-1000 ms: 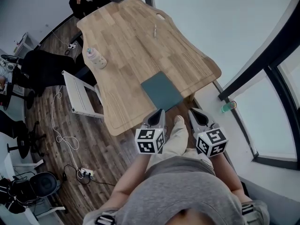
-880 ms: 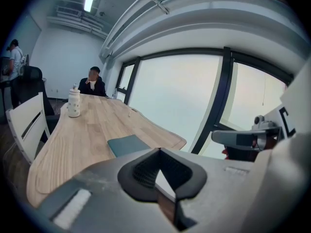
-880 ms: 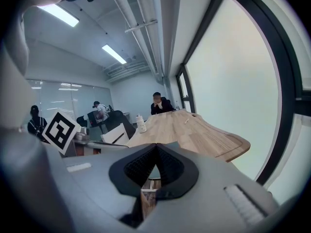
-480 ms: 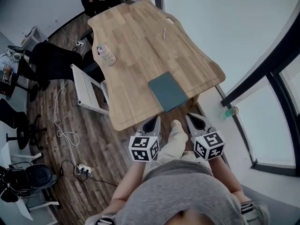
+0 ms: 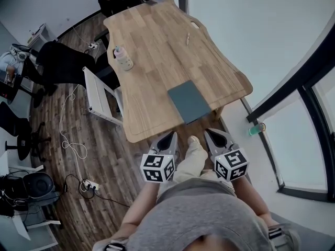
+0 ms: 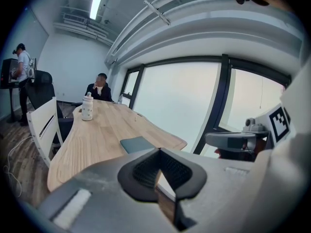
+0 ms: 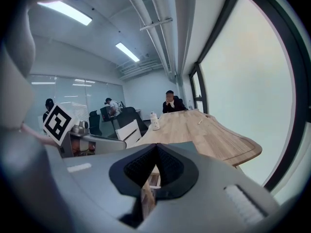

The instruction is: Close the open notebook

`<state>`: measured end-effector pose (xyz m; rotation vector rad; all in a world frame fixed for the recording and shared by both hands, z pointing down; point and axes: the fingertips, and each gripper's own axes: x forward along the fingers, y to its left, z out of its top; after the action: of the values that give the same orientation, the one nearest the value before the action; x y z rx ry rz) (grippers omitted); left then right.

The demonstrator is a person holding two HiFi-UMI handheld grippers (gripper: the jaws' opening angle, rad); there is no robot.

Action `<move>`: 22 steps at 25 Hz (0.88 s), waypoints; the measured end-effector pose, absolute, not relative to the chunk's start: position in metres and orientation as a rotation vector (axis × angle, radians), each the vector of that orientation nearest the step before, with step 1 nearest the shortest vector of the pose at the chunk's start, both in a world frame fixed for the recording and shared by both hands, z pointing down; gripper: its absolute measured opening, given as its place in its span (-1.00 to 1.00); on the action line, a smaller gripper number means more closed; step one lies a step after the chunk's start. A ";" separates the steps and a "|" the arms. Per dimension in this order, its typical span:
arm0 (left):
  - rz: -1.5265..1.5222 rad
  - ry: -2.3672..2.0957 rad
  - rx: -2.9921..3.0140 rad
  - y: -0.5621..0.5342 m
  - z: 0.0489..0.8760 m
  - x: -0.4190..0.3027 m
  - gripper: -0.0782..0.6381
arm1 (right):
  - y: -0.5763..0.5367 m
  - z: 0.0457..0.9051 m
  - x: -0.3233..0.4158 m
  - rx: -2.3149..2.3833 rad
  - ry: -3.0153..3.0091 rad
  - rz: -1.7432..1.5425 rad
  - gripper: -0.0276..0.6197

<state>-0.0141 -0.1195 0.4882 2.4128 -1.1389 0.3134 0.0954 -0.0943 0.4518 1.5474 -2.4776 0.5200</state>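
Well ahead of the fingers (image 5: 168,139), the notebook (image 5: 188,101) is seen flat, apparently already closed. Left gripper (image 5: 171,134) and right gripper (image 5: 209,134) are held empty, jaws together; only withdrawal is called for.

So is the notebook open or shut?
Shut: the notebook lies flat on the table, with only its plain teal cover showing.
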 end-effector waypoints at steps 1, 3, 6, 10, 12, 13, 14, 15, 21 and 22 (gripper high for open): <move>0.313 -1.137 2.415 -0.119 0.489 -0.013 -0.78 | -0.094 0.452 0.095 1.545 -2.478 0.515 -0.92; 0.307 -1.133 2.417 -0.119 0.488 -0.011 -0.78 | -0.092 0.452 0.094 1.544 -2.482 0.519 -0.92; 0.299 -1.127 2.421 -0.120 0.484 -0.010 -0.78 | -0.091 0.450 0.093 1.545 -2.484 0.520 -0.92; 0.292 -1.130 2.416 -0.121 0.484 -0.010 -0.78 | -0.091 0.451 0.095 1.554 -2.487 0.523 -0.92; 0.287 -1.132 2.412 -0.120 0.484 -0.009 -0.78 | -0.090 0.451 0.095 1.554 -2.488 0.523 -0.92; 0.286 -1.133 2.410 -0.120 0.484 -0.009 -0.78 | -0.090 0.452 0.095 1.552 -2.488 0.522 -0.92; 0.285 -1.132 2.409 -0.119 0.483 -0.009 -0.78 | -0.090 0.451 0.095 1.551 -2.489 0.521 -0.92; 0.284 -1.131 2.409 -0.119 0.482 -0.008 -0.78 | -0.090 0.451 0.095 1.551 -2.490 0.520 -0.92; 0.280 -1.130 2.413 -0.120 0.481 -0.004 -0.78 | -0.093 0.447 0.099 1.560 -2.495 0.509 -0.92; 0.277 -1.130 2.414 -0.120 0.481 -0.003 -0.78 | -0.093 0.447 0.099 1.561 -2.497 0.506 -0.92</move>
<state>-0.0027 -0.1200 0.4805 2.4139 -1.1297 0.2769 0.0994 -0.0933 0.4466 1.5614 -2.4967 0.5062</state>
